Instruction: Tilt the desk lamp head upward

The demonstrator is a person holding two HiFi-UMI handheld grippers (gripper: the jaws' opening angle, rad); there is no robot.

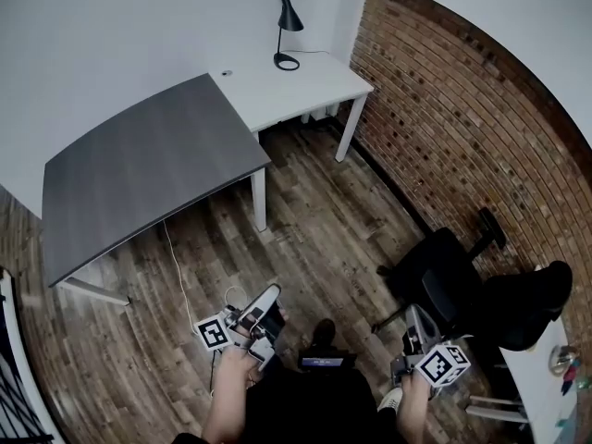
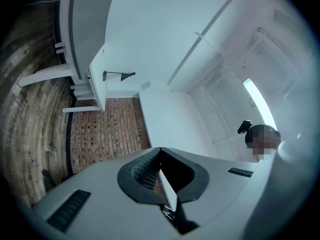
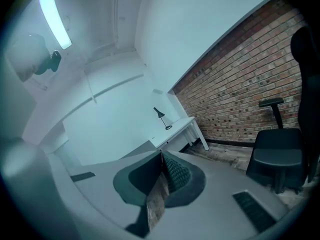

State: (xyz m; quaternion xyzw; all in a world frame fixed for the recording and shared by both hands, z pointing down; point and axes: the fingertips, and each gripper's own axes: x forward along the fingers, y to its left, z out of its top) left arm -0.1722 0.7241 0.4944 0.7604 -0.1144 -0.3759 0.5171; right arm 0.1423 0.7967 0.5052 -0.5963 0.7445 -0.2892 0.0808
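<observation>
Wood-floored office corner, red brick wall [image 1: 444,128] on the right: the slim black desk lamp [image 1: 287,28] stands at the far back of the white rectangular desk [image 1: 319,86], with its cone head [image 1: 290,17] angled down. A grey-topped desk [image 1: 148,169] adjoins it, and a black office chair [image 1: 444,280] sits nearer on the right. The left gripper [image 1: 266,296] and right gripper [image 1: 410,317] are both well apart from the lamp, jaws pressed together with nothing between them. Risks: closed jaws can't grasp the head, and a shove on the thin stem could tip or slide the lamp. The chair may also snag the right-side approach.
</observation>
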